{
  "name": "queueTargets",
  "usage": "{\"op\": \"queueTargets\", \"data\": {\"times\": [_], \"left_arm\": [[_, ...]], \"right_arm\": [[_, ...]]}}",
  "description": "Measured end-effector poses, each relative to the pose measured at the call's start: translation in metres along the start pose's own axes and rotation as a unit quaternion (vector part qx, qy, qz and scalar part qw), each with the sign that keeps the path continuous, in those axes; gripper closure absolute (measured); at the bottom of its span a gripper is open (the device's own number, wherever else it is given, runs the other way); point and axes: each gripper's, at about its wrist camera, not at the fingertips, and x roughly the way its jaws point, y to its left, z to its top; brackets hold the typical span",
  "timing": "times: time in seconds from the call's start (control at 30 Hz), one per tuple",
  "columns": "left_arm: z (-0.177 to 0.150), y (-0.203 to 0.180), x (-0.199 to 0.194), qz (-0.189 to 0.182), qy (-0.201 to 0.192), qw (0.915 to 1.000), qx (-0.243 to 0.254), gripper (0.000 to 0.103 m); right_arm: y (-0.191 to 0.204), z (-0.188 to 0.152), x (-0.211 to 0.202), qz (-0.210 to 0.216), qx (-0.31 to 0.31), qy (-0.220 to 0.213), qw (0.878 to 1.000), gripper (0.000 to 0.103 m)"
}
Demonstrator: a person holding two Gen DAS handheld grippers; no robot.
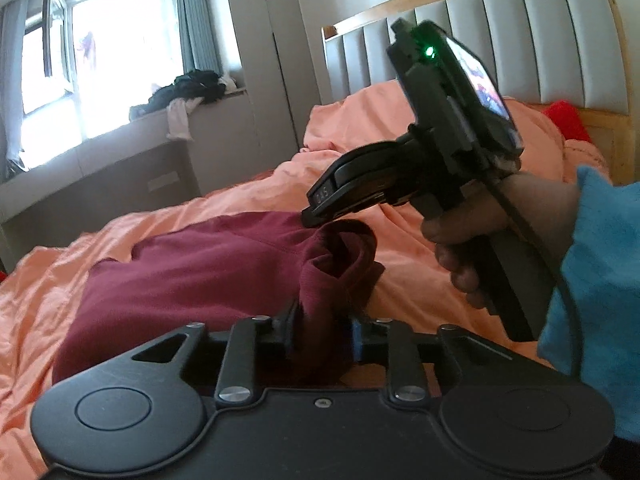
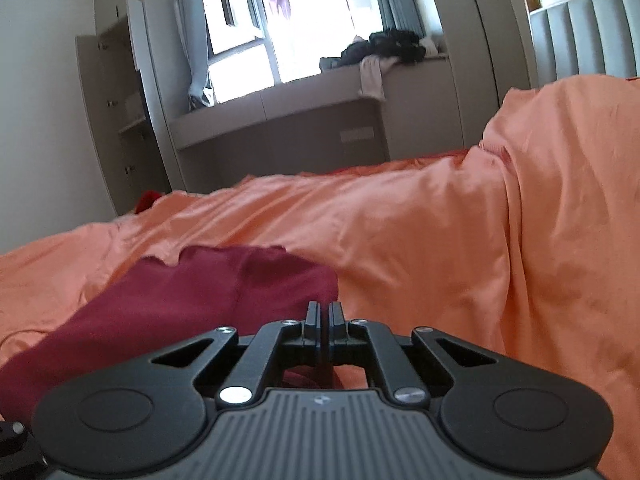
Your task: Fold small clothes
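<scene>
Gripping cloth: the left tongs (image 1: 320,338) are closed down on a bunched fold of the maroon garment (image 1: 192,280), the fabric rising in a rumpled lump between the two fingers.
Right tongs: seen from the left wrist view, the right tongs (image 1: 310,216) point left and down, their tips at the top of the same raised lump of cloth; in the right wrist view the right tongs (image 2: 324,316) have their fingers pressed nearly together with only a thin slit between, and whether a bit of cloth is caught there cannot be told.
Right hand: the right hand (image 1: 476,240) wraps the handle of its device, a blue sleeve (image 1: 596,272) covering the forearm at the right edge.
Garment place: the maroon garment (image 2: 180,296) lies on the near part of the bed, spread flat to the left and gathered up at its right end by the tongs.
Bed: an orange duvet (image 1: 248,196) covers it, heaped higher toward the far right near the grey padded headboard (image 1: 500,40).
Red item: a red cushion-like thing (image 1: 568,120) sits just below the headboard at the far right.
Far side: a window (image 2: 280,20) with grey-blue curtains, and a pile of dark clothes (image 2: 392,46) on the ledge under it.
</scene>
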Motion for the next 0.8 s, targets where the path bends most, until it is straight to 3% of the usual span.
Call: {"op": "queueTargets", "data": {"times": [0.13,0.27,0.3,0.47,0.53,0.6,0.67,0.73,0.8], "left_arm": [[0.004,0.013,-0.009,-0.056,0.007,0.9971,-0.052,0.046],[0.011,0.036,-0.023,-0.088,0.013,0.9889,-0.119,0.036],[0.012,0.039,-0.026,-0.088,0.011,0.9876,-0.129,0.029],[0.021,0.069,-0.047,-0.062,-0.009,0.9837,-0.168,0.017],[0.024,0.079,-0.054,-0.028,-0.020,0.9830,-0.180,0.004],[0.024,0.093,-0.058,0.019,-0.030,0.9823,-0.184,0.001],[0.022,0.105,-0.056,0.051,-0.022,0.9805,-0.189,0.001],[0.016,0.121,-0.051,0.075,-0.013,0.9764,-0.202,0.001],[0.011,0.135,-0.047,0.088,0.002,0.9716,-0.219,0.001]], "right_arm": [[-0.002,-0.003,0.000,-0.001,0.000,0.005,1.000,0.098],[-0.003,-0.004,-0.002,-0.004,0.002,0.008,1.000,0.096],[-0.003,-0.004,-0.002,-0.006,0.002,0.008,1.000,0.096],[-0.006,-0.005,-0.004,-0.008,0.005,0.007,1.000,0.087],[-0.006,-0.006,-0.005,-0.011,0.004,0.007,1.000,0.083],[-0.006,-0.005,-0.006,-0.015,0.005,0.007,1.000,0.079],[-0.007,-0.006,-0.008,-0.017,0.007,0.005,1.000,0.071],[-0.008,-0.005,-0.011,-0.018,0.010,0.003,1.000,0.050],[-0.010,-0.006,-0.014,-0.015,0.015,0.001,1.000,0.040]]}}
